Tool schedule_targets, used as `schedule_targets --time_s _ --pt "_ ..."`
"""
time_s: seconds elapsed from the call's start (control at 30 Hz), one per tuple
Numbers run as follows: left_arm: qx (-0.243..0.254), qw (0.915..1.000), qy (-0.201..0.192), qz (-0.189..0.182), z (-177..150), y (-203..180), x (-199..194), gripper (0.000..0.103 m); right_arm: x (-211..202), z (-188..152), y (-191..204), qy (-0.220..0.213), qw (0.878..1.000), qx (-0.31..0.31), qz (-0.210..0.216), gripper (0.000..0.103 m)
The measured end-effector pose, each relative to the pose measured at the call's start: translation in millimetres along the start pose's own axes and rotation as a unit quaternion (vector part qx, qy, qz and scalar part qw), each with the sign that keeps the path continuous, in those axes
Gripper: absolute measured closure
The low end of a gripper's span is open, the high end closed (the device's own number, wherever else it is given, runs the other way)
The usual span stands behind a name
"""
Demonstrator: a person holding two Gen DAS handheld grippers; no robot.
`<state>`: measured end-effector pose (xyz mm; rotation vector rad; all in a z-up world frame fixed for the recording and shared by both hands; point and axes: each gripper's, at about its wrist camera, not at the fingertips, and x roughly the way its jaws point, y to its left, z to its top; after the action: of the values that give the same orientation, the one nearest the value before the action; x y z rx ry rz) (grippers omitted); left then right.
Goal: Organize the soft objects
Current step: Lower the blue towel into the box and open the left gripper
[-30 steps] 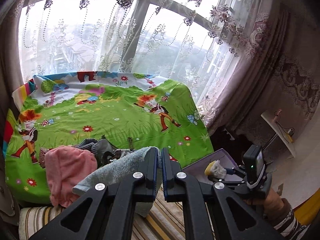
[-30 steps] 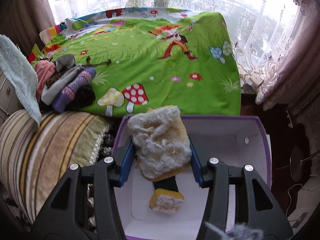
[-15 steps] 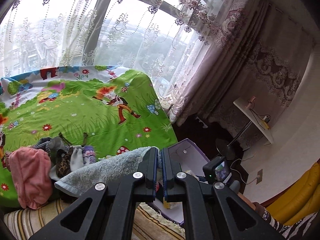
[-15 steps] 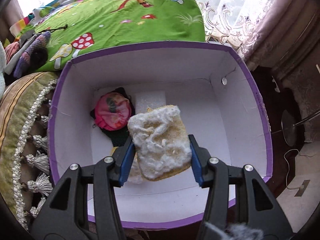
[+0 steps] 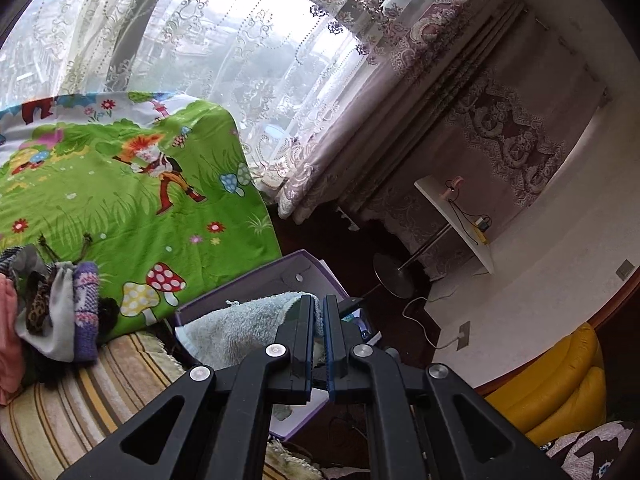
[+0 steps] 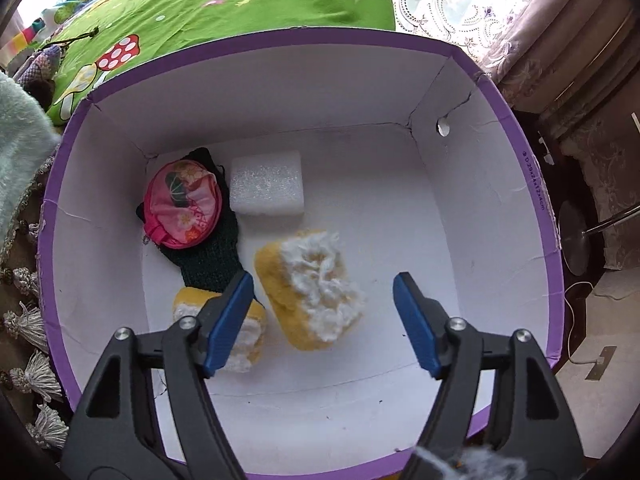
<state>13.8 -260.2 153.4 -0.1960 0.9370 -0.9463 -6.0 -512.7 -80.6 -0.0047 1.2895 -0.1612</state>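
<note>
Released yellow sponge (image 6: 310, 288) now lies in box (image 6: 500, 184), hidden from left view.

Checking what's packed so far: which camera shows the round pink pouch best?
The right wrist view: the pink pouch lies unobstructed on the box floor. The left wrist view doesn't show it, only the box's rim behind the towel.

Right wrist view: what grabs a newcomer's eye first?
The white-walled box with a purple rim fills the view, and a yellow, white-tufted sponge lies on its floor between the opening jaws of the right claw, touching neither pad. Behind it sit a pink round pouch and a white foam block. In the left wrist view, the left claw is shut on a pale blue towel at the box's edge.
</note>
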Motion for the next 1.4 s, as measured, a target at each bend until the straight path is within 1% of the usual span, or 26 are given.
schedule_targets --time_s 0.1,0.2,0.3,0.37,0.4,0.47,0.53,0.67,0.77,0.87,0.9,0.93,0.97,1.0,1.03,1.13,1.23,1.4 --pt "-0.005 0.9999 0.013 -0.006 -4 -4 11 0.098 -3 -2 -6 -0.003 1.0 0.009 0.001 0.022" --pt "-0.008 0.9998 0.019 -0.006 -7 -3 16 0.098 -9 -6 -15 -0.011 1.0 0.02 0.004 0.022" --pt "-0.01 0.9996 0.026 -0.004 -8 3 23 0.098 -15 -6 -22 -0.018 0.999 0.033 0.007 0.021" --pt "-0.023 0.9989 0.04 0.001 -10 13 35 0.098 -18 -7 -25 -0.023 0.999 0.04 0.011 0.021" --pt "-0.029 0.9984 0.048 0.003 -12 19 44 0.098 -21 -7 -26 -0.026 0.999 0.043 0.013 0.021" --pt "-0.03 0.9974 0.064 0.017 -17 27 63 0.098 -24 -6 -26 -0.031 0.998 0.045 0.015 0.021" --pt "-0.038 0.9954 0.086 0.019 -21 36 86 0.098 -26 -6 -24 -0.034 0.998 0.044 0.016 0.02" --pt "-0.035 0.991 0.124 0.035 -29 46 131 0.098 -26 -6 -24 -0.035 0.998 0.042 0.018 0.02" --pt "-0.035 0.9895 0.133 0.044 -29 53 157 0.098 -25 -7 -26 -0.035 0.998 0.047 0.02 0.02" --pt "-0.046 0.9878 0.148 0.019 -26 56 180 0.095 -26 -8 -28 -0.034 0.998 0.05 0.02 0.02" --pt "-0.053 0.9868 0.152 0.016 -25 57 183 0.09 -25 -8 -29 -0.034 0.998 0.05 0.019 0.02" --pt "-0.058 0.9867 0.151 0.012 -24 57 183 0.078 -26 -8 -30 -0.033 0.998 0.05 0.018 0.02" --pt "-0.06 0.9876 0.145 0.004 -22 57 180 0.069 -26 -9 -32 -0.034 0.998 0.051 0.018 0.02" --pt "-0.059 0.9888 0.137 0.002 -21 58 176 0.051 -26 -9 -34 -0.035 0.998 0.053 0.017 0.02" --pt "-0.057 0.9903 0.127 0.005 -20 59 170 0.042 -27 -9 -36 -0.035 0.998 0.055 0.016 0.02" --pt "-0.059 0.993 0.101 0.014 -19 65 151 0.042 -28 -10 -44 -0.037 0.997 0.067 0.013 0.02" --pt "-0.074 0.994 0.079 0.017 -21 76 132 0.042 -32 -10 -49 -0.043 0.996 0.075 0.012 0.02" --pt "-0.101 0.9937 0.043 0.023 -35 94 103 0.042 -38 -7 -42 -0.05 0.996 0.068 0.015 0.02"
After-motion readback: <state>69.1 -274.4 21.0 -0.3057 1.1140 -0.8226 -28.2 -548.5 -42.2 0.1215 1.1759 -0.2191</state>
